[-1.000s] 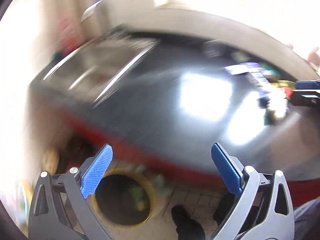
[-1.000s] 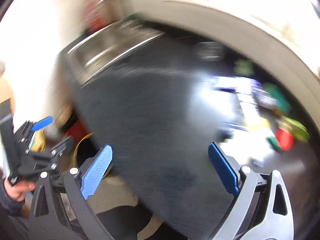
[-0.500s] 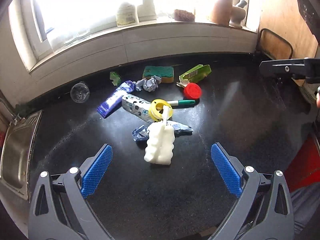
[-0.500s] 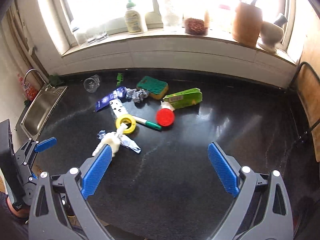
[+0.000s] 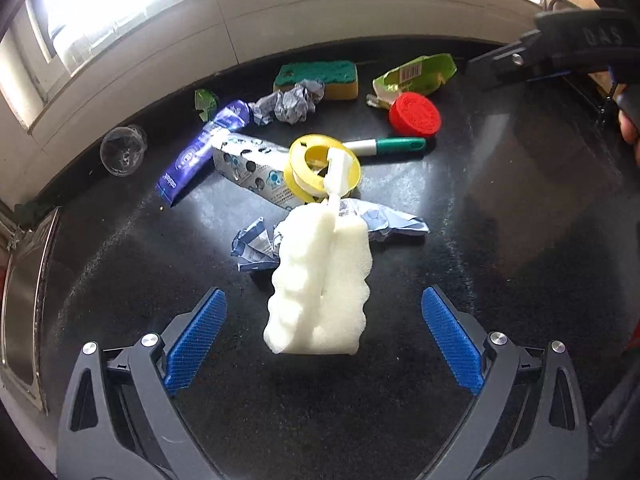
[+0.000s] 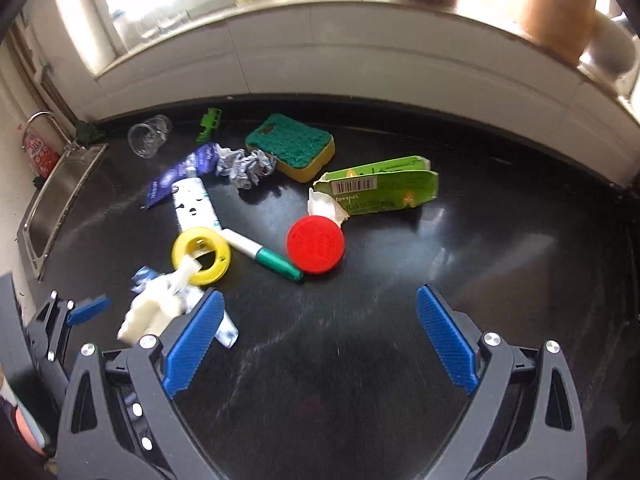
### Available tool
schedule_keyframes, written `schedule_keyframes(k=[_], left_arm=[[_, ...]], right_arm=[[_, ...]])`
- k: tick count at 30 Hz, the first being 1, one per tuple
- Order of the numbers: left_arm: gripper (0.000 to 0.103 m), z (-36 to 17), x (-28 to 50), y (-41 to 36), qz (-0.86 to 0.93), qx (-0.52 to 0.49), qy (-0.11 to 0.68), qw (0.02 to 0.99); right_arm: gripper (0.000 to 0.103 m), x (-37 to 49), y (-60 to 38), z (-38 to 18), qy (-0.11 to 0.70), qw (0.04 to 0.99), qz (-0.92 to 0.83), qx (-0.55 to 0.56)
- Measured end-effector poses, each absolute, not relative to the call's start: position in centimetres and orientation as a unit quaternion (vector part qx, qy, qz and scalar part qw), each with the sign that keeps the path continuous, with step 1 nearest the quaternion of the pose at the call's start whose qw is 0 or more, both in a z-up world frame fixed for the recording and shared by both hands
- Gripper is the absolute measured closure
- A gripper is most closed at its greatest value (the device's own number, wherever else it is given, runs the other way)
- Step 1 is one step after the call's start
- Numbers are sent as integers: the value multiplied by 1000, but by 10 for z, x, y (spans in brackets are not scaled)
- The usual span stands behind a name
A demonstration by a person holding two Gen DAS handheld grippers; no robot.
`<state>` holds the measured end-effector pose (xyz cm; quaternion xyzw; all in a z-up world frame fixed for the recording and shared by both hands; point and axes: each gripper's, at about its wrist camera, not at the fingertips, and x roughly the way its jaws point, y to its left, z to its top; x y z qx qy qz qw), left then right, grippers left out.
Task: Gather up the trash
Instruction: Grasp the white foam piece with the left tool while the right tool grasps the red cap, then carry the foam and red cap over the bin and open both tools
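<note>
Litter lies on a black counter (image 5: 520, 240). A white foam sponge brush (image 5: 320, 276) lies nearest, just ahead of my open left gripper (image 5: 322, 340), over a crumpled blue-white wrapper (image 5: 384, 224). Behind are a yellow tape ring (image 5: 320, 172), a green-capped marker (image 5: 384, 146), a red lid (image 5: 416, 114), a torn green carton (image 5: 416, 74), a purple wrapper (image 5: 200, 152), crumpled foil (image 5: 290, 104) and a white printed box (image 5: 256, 168). My right gripper (image 6: 316, 340) is open and empty above bare counter, with the red lid (image 6: 316, 244) and green carton (image 6: 380, 190) ahead.
A green-yellow sponge (image 5: 316, 78) and a clear glass (image 5: 122, 150) sit near the back wall. A steel sink (image 6: 60, 200) is at the left. Jars and bottles stand on the window sill (image 6: 360, 12). The left gripper shows at the right view's lower left (image 6: 72, 316).
Both grippers swung from the sink and floor bin round to the litter, then moved closer and lower over the counter. Both stayed open.
</note>
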<state>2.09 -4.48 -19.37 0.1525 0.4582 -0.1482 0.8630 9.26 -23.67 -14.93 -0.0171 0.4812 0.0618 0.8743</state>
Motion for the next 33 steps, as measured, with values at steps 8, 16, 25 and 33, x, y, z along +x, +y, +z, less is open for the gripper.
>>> schedule_keyframes(k=[8, 16, 25, 33], left_arm=[[23, -216, 42, -43, -141, 108, 486, 855], [61, -210, 42, -41, -146, 94, 492, 853], [70, -157, 16, -31, -151, 77, 467, 868], [70, -144, -4, -28, -140, 65, 460, 875]], right_arm=[[17, 165, -229, -207, 534, 844, 51, -14], [54, 165, -224, -210, 536, 841, 56, -37], [54, 109, -229, -147, 495, 866, 71, -34], [54, 62, -224, -127, 483, 872, 72, -37]])
